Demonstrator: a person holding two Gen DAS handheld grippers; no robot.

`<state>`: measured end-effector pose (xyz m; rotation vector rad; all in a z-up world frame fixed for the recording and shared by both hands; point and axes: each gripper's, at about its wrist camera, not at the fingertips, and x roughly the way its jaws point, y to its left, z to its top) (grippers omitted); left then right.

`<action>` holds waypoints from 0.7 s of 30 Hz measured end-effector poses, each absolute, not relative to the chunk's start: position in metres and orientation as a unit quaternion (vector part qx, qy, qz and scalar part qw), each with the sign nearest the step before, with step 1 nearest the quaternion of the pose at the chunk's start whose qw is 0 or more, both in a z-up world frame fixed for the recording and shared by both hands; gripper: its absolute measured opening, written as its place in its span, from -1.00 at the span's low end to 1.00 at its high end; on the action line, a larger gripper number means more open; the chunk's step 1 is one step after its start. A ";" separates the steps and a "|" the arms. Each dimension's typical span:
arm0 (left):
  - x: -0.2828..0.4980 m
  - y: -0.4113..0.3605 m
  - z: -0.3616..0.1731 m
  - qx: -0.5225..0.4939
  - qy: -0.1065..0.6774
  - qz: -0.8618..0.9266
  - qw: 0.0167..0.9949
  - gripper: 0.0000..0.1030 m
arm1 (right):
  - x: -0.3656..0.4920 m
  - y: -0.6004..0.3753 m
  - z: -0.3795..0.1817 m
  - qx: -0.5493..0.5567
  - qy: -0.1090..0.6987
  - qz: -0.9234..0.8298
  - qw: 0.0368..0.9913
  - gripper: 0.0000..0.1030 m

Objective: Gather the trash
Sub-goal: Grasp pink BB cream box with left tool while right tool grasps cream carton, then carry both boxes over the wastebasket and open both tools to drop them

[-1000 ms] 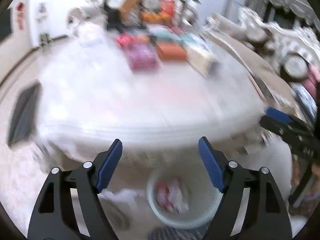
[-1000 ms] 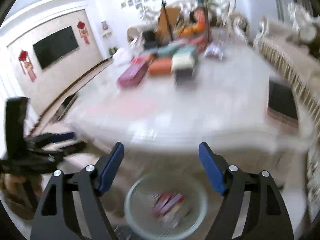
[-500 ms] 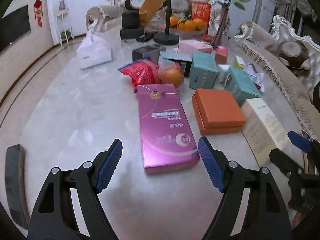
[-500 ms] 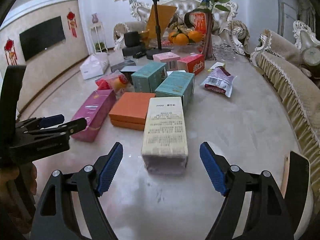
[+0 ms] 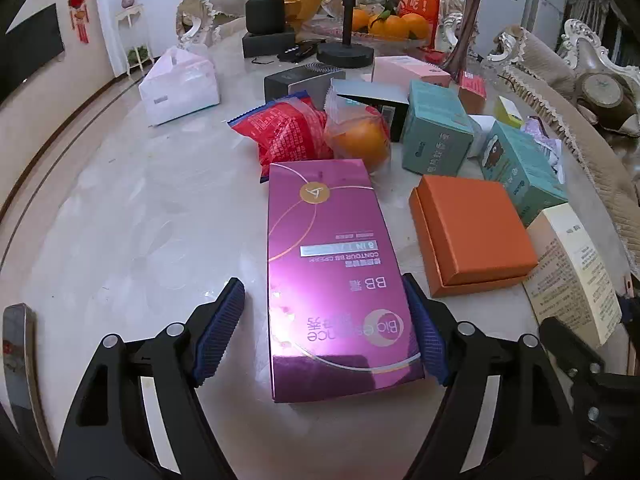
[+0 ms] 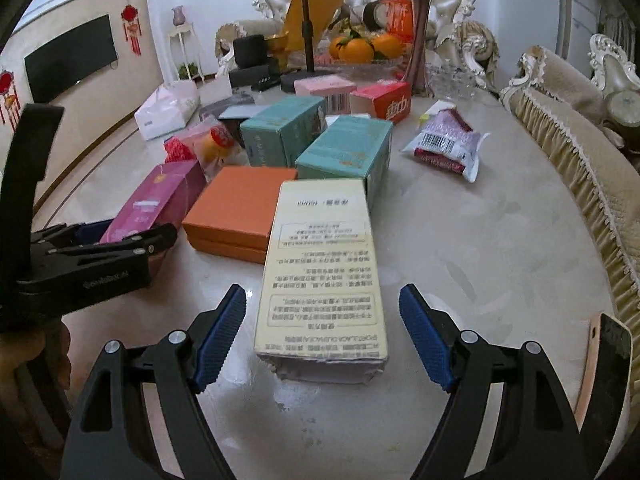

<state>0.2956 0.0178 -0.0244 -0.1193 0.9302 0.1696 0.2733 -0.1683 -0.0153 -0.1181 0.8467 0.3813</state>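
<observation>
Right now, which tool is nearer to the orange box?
Left. The left tool straddles the purple box right beside the orange box; the right tool straddles the cream box, slightly farther.

Marble table (image 6: 500,240), ornate sofa (image 6: 580,152), wall-mounted television (image 6: 70,62)

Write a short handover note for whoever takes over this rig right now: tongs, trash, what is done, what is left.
Left tongs: open, straddling the near end of the pink box; not yet closed.
Right tongs: open, straddling the cream box.
Both boxes lie flat on the table, the orange box between them.
Done: nothing gripped.
Left: probably close, lift, bin both; the teal boxes and wrapper wait.
</observation>
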 end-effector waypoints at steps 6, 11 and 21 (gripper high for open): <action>0.274 0.034 -0.017 -0.091 0.425 0.069 0.898 0.12 | 0.258 -0.183 -0.006 -0.024 0.393 0.194 0.898 -0.13; 0.236 0.031 0.009 -0.070 0.384 0.049 0.919 0.12 | 0.237 -0.197 0.011 0.000 0.370 0.211 0.904 -0.13; 0.138 0.002 0.037 -0.039 0.346 -0.018 0.937 0.12 | 0.158 -0.213 0.044 0.032 0.329 0.272 0.904 -0.13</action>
